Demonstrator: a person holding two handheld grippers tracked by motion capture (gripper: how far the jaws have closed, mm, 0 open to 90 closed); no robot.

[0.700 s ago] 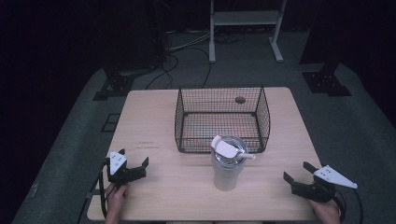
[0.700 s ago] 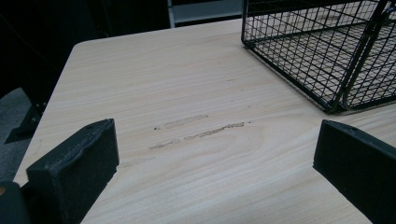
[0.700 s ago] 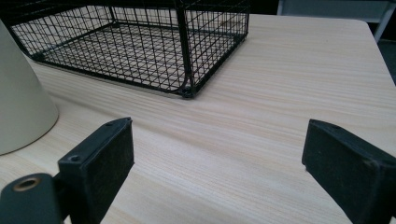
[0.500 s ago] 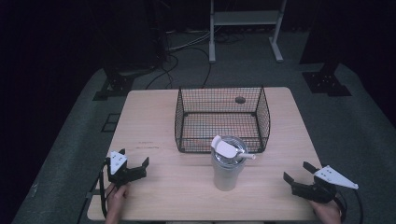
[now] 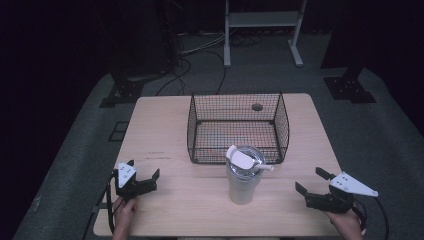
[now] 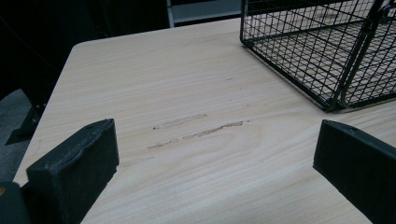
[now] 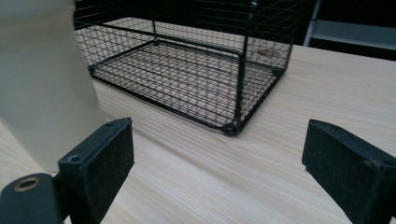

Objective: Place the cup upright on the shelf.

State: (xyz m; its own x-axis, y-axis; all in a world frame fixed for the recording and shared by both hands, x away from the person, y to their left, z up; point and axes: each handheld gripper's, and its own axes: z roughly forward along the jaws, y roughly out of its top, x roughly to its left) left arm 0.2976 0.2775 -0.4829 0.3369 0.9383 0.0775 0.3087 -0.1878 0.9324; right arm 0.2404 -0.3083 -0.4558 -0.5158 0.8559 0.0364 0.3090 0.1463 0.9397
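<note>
A pale tumbler with a clear lid and a white flip tab stands upright on the wooden table, just in front of a black wire basket. The basket looks empty. My left gripper rests open near the table's front left, with bare wood between its jaws in the left gripper view. My right gripper sits open at the front right. In the right gripper view the tumbler's side stands beyond its left jaw and the basket ahead.
A dark round hole marks the table behind the basket. Faint scuff marks lie on the wood ahead of the left gripper. A metal stand and cables are on the floor beyond the table.
</note>
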